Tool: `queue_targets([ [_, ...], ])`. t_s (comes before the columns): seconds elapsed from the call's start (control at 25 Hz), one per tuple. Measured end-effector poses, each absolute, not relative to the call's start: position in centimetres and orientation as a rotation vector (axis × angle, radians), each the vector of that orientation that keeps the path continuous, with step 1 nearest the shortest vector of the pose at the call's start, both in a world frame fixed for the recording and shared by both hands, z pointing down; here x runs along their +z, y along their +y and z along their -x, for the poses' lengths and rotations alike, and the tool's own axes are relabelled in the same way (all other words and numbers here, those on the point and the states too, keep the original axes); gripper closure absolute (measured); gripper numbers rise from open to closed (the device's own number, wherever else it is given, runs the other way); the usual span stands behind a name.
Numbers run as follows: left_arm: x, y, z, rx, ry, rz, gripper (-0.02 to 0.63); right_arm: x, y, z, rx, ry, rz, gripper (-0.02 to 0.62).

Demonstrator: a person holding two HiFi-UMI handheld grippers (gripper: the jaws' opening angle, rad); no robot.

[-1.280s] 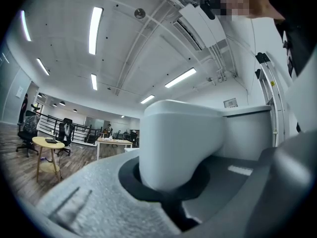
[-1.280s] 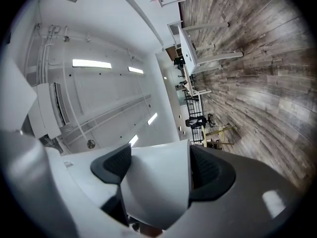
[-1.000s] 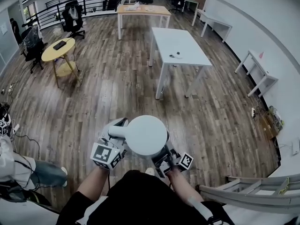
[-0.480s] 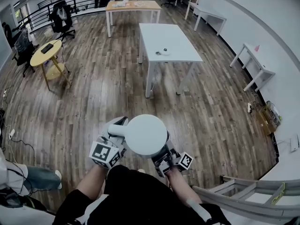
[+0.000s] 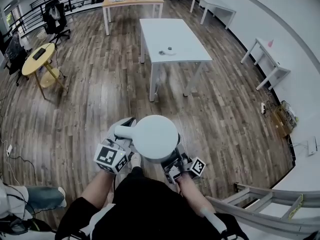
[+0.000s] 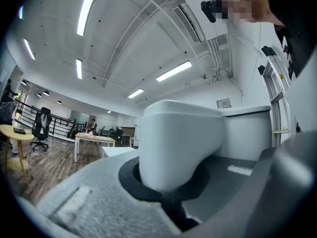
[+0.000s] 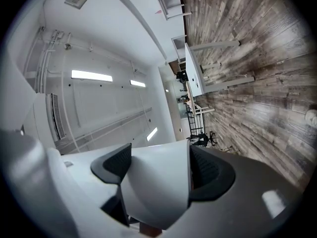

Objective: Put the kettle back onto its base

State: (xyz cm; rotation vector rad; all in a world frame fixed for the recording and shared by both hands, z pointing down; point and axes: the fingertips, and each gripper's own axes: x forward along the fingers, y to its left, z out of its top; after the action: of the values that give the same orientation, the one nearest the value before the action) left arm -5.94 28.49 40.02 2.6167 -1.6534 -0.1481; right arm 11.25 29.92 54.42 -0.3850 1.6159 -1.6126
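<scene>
Cannot identify a base in any view. Notes only two small items on the white tabletop ahead, too small to name. Cannot see the kettle body from the head view: sees just its round top and a stubby part jutting toward the left. Finds the tips of both tongs tucked under that top there, with only their rear ends showing. Gets no whole outline from either gripper view, each cutting the kettle off at close range.

Records the kettle as plain matte white and smooth, without visible marks. Reads it as round and slightly domed from above, with soft rounded edges up close. Places it in the air over the wood floor, close in front of the person's torso, well apart from the tabletop and resting on no surface.

Finds the left tongs clenched on a thick white part of the kettle, seated between dark pads. Finds the right tongs likewise clamped on a white kettle part, black ribbed pads pressing on both sides.
</scene>
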Motion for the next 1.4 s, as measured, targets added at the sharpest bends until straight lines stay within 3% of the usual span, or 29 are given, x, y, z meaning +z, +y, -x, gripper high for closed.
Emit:
queue_targets([
  [0.84,38.3,9.0,14.2,-0.198,-1.489,-2.725,0.604,52.1,11.8,-2.6,-1.508,1.643,0.455,0.232],
  [1.4,39.6,0.0,13.5,-0.169,-1.519,-2.699,0.604,53.6,2.6,-3.2,-1.545,1.631,0.446,0.232],
])
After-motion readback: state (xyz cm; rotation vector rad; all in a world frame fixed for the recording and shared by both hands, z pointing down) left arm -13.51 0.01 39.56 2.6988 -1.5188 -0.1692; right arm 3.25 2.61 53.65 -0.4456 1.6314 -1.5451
